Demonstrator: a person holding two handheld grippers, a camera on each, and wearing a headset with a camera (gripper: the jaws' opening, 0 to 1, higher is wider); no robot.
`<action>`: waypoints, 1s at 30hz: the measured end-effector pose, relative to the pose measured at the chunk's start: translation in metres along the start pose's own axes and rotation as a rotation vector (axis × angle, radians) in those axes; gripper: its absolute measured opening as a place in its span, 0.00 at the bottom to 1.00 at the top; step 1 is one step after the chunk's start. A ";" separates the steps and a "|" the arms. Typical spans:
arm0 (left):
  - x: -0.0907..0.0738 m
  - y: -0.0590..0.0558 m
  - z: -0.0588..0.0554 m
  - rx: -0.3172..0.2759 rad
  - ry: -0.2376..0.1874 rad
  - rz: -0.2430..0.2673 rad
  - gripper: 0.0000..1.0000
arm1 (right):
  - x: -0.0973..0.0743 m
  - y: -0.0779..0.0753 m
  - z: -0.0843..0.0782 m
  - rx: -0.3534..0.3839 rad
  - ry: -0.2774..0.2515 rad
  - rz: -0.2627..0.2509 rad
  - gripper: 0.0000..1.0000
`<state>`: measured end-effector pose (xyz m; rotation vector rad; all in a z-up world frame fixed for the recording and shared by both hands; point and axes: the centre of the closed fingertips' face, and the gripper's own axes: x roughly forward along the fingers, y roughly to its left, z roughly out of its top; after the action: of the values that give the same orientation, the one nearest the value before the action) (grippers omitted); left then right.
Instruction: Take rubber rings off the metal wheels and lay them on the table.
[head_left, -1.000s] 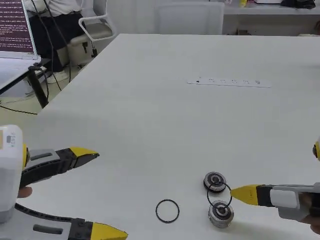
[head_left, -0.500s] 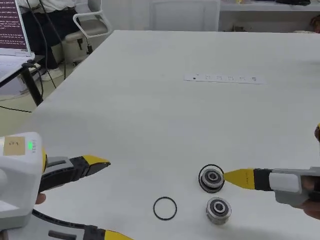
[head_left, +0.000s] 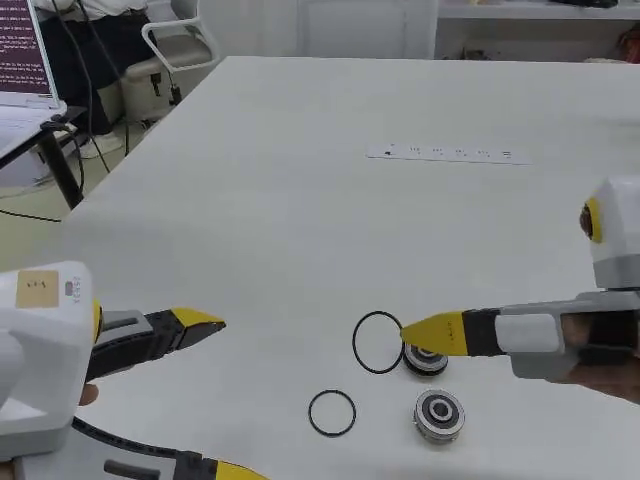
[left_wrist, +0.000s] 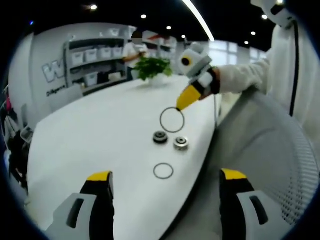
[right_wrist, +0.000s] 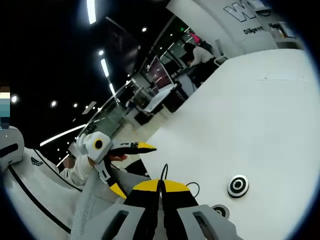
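My right gripper (head_left: 405, 333) is shut on a thin black rubber ring (head_left: 378, 342), which hangs just left of a bare metal wheel (head_left: 426, 360). A second metal wheel (head_left: 438, 414) stands nearer me. Another black ring (head_left: 331, 412) lies flat on the white table (head_left: 300, 200) to its left. My left gripper (head_left: 235, 397) is open and holds nothing, at the lower left and well away from the wheels. The left gripper view shows the held ring (left_wrist: 172, 120), both wheels (left_wrist: 160, 137) (left_wrist: 181, 143) and the loose ring (left_wrist: 163, 171). In the right gripper view the jaws (right_wrist: 160, 187) are pressed together.
A white power strip (head_left: 445, 154) lies flat across the far middle of the table. Beyond the table's far left edge stand an office chair (head_left: 170, 50) and a lit screen (head_left: 20, 50). Bare tabletop spreads left of the loose ring.
The right gripper has moved left and lifted, carrying the ring from around the far wheel to hang clear on its left. The left gripper has stayed open.
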<state>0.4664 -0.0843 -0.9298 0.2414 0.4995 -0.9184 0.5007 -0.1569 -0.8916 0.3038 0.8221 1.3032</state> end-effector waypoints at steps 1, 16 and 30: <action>0.000 0.000 0.000 -0.002 -0.002 -0.001 0.91 | 0.002 0.003 0.001 -0.002 0.005 0.010 0.00; 0.000 -0.001 -0.004 0.005 0.015 -0.003 0.92 | 0.032 0.012 -0.009 -0.132 0.103 0.020 0.00; 0.002 0.002 -0.011 -0.012 0.047 0.007 0.90 | 0.044 -0.031 -0.043 -0.057 0.168 -0.053 0.00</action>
<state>0.4651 -0.0799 -0.9405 0.2545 0.5470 -0.9042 0.4957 -0.1352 -0.9566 0.1271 0.9266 1.3120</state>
